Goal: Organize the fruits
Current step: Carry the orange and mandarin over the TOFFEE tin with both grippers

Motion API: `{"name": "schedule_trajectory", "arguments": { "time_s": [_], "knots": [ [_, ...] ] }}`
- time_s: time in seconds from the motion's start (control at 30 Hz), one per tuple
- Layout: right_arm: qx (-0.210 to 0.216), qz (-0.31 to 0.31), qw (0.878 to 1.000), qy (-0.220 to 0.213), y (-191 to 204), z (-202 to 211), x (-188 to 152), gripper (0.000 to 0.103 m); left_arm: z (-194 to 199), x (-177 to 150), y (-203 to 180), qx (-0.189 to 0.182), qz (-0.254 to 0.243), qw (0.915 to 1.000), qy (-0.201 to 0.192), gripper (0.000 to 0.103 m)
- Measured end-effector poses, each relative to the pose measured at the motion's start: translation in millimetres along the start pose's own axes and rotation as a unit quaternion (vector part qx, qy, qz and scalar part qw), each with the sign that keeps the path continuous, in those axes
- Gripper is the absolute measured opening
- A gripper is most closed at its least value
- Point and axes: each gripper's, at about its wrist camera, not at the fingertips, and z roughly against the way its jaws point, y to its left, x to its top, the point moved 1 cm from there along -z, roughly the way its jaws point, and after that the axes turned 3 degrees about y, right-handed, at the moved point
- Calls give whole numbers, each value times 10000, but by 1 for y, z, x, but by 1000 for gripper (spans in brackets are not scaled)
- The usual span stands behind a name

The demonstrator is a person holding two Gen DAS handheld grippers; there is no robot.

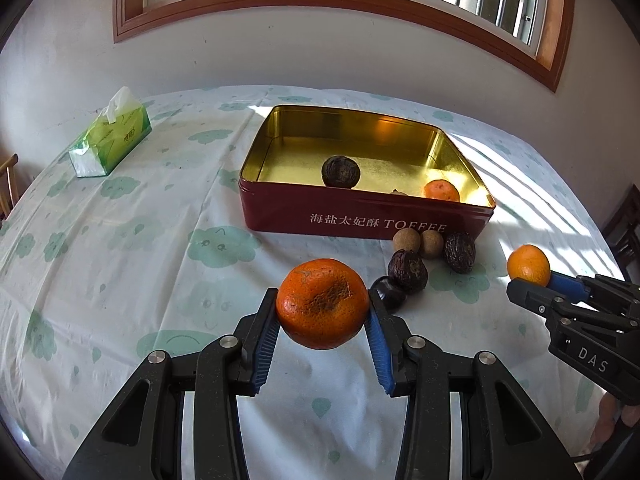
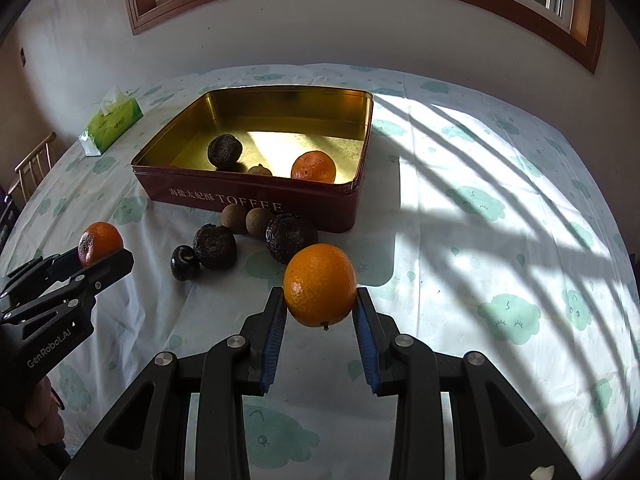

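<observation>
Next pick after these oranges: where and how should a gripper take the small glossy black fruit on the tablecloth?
Grip the small glossy black fruit across its rounded middle, coming from above and its open left side; a wrinkled dark fruit sits close on its right, so keep the fingers clear of that side.

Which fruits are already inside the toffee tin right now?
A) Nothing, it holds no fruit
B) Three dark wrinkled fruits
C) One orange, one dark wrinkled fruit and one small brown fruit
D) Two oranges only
C: in the right wrist view the toffee tin holds a dark wrinkled fruit, a small brown fruit and one orange, and nothing else.
</observation>
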Motion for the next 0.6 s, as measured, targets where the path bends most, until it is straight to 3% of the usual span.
{"name": "schedule_trajectory", "arguments": {
  "time_s": [0.6],
  "knots": [
    [250,405,9985,-266,29,-4,44,31,-1,49,21,270,21,9992,-289,43]
  ]
}}
